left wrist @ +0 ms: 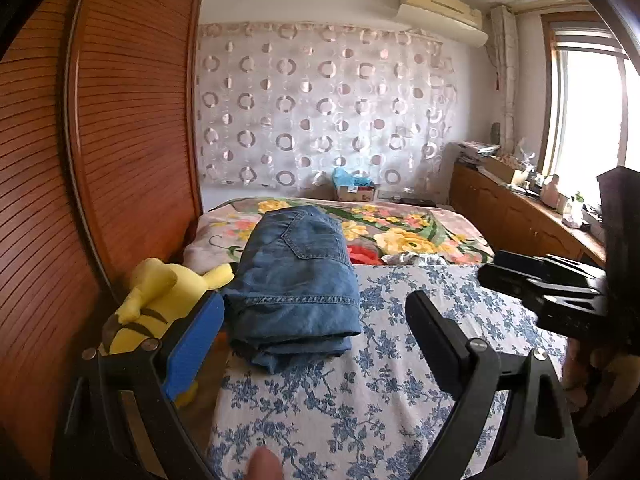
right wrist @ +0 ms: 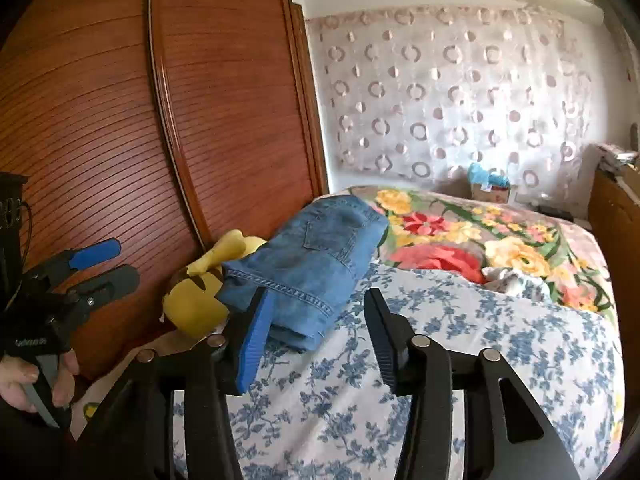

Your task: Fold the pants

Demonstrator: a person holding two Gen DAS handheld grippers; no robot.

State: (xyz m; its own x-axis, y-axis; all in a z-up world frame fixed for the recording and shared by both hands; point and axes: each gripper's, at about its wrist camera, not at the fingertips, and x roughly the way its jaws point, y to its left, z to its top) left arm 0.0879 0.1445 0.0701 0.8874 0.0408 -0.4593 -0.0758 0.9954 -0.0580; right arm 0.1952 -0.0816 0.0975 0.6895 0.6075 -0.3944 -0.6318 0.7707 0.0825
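Pants (left wrist: 294, 276), folded, lengthwise up bed (left wrist: 400, 360)

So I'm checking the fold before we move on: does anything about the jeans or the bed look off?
Nothing serious. The folded jeans sit square, both grippers clear of them. Only a small crumpled cloth lies loose where the two bedspreads meet.

The pants (left wrist: 296, 276) are blue denim, lying on a white sheet (left wrist: 360, 392) with blue flowers. Farther off, the blanket (left wrist: 408, 232) shows yellow and red blooms; the plush toy (left wrist: 160, 300) at left is yellow.
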